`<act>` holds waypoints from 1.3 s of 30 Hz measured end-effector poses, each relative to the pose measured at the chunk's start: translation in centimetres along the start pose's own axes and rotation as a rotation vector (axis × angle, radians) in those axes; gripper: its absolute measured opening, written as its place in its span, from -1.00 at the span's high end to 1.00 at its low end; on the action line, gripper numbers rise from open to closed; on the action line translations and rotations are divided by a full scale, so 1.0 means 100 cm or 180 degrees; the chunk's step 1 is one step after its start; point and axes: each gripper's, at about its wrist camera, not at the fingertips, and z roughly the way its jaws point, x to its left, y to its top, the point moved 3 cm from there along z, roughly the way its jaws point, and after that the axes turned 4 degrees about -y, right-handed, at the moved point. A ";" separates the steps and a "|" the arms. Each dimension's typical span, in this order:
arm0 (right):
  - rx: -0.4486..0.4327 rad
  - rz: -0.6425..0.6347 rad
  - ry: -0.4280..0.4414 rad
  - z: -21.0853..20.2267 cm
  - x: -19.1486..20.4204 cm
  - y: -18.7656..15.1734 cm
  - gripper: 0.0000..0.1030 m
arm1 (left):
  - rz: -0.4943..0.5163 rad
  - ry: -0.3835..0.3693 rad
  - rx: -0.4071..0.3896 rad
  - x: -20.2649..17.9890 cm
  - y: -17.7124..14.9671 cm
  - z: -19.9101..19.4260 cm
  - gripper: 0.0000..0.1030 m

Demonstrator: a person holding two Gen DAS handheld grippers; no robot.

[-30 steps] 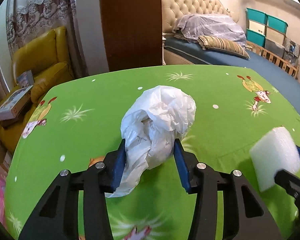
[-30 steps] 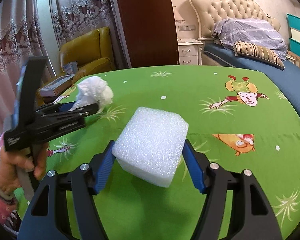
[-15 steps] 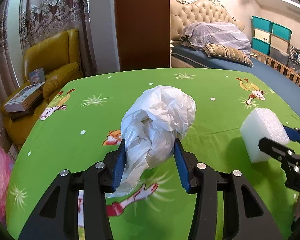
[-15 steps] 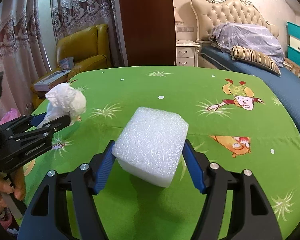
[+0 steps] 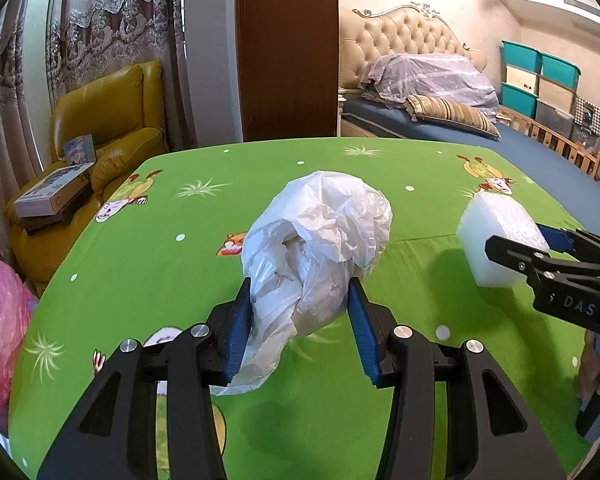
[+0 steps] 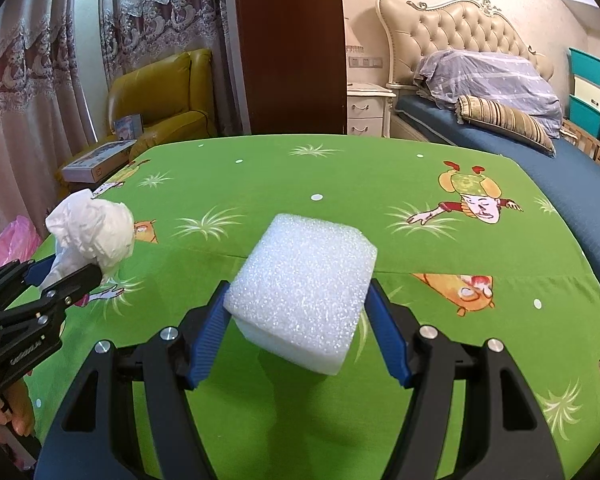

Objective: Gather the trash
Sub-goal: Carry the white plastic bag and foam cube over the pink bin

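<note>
Green cartoon-print cloth covers the surface beneath both tools; whether it is a bench or a bed cannot be told. Beyond it stand a yellow armchair, lace curtains, a dark wooden door and a bed with a tufted headboard.

At the left tool, the blue pads are closed in on a crumpled white plastic bag. The lower, narrower part of the bag is squeezed between the pads, the bulging top billows out ahead of the fingertips, and a loose tail hangs down past the left finger. The bag is lifted clear of the cloth, with its shadow lying below it.

At the right tool, the jaws stand wider and clamp a white foam block. The block sits squarely between the two blue pads, touching both, and most of its bulk juts out forward of the fingertips. It too is held above the cloth.

From the left wrist view, the foam block and the right tool lie off to the right, well apart from the bag. From the right wrist view, the bag and the left tool sit off to the left. A pink plastic bag lies beyond the left edge of the cloth, left of the left tool.
</note>
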 end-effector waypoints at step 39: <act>-0.0210 -0.1114 0.1105 -0.049 0.221 -0.007 -0.27 | -0.0459 0.0651 -0.0333 0.160 -0.071 -0.134 0.14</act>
